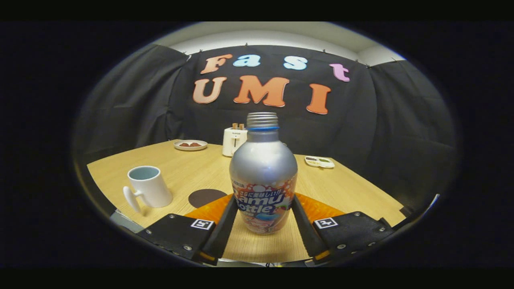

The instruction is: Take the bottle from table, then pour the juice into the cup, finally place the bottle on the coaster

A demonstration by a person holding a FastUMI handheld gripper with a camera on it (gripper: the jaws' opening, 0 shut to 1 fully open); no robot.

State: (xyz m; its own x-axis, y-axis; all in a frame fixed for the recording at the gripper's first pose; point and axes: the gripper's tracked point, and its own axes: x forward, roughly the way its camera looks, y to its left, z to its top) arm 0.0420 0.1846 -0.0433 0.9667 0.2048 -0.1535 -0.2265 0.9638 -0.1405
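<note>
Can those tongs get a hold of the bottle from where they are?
Probably yes: the bottle stands upright between the fingers of the tongs, which flank its lower body closely, with nothing in between.

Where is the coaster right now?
In the gripper view, the coaster lies flat on the table, just beyond the left finger, between the cup and the bottle.

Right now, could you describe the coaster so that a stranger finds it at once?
On the wooden table, look left of the bottle between the gripper fingers. The coaster lies flat beside the white cup: a dark brown disc.
</note>
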